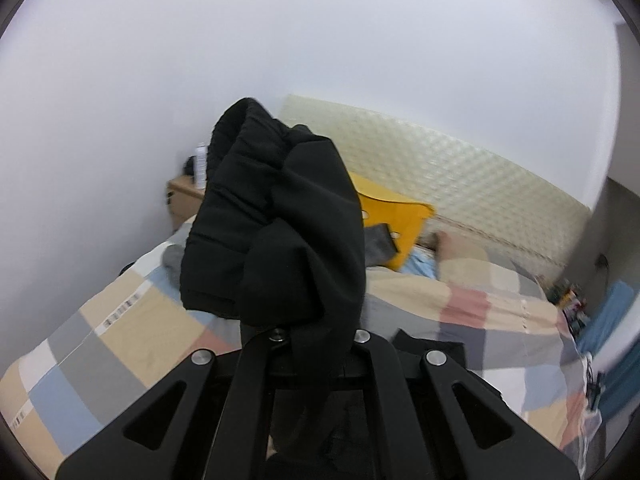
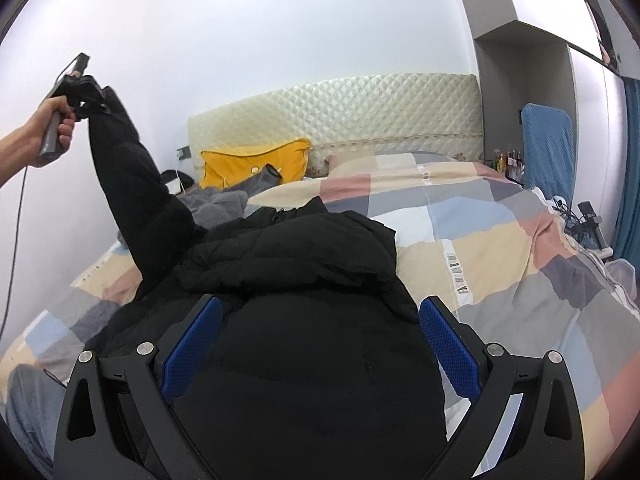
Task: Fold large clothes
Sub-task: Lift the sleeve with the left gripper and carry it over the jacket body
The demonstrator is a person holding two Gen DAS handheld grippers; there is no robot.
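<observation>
A black puffer jacket [image 2: 304,280] lies on the bed's checked duvet [image 2: 500,248]. My left gripper [image 1: 316,336] is shut on the jacket's sleeve [image 1: 276,216], whose ribbed cuff bunches up over the fingers. In the right wrist view the left gripper [image 2: 94,98] holds that sleeve [image 2: 132,184] raised high at the left. My right gripper [image 2: 320,320] is open, its blue pads [image 2: 192,344] wide apart just above the jacket's body, holding nothing.
A yellow pillow [image 2: 256,162] and grey clothing [image 2: 216,204] lie by the quilted headboard [image 2: 360,112]. A wooden nightstand [image 1: 182,196] with a white bottle stands at the left wall. A blue chair [image 2: 546,144] and cables are at the bed's right.
</observation>
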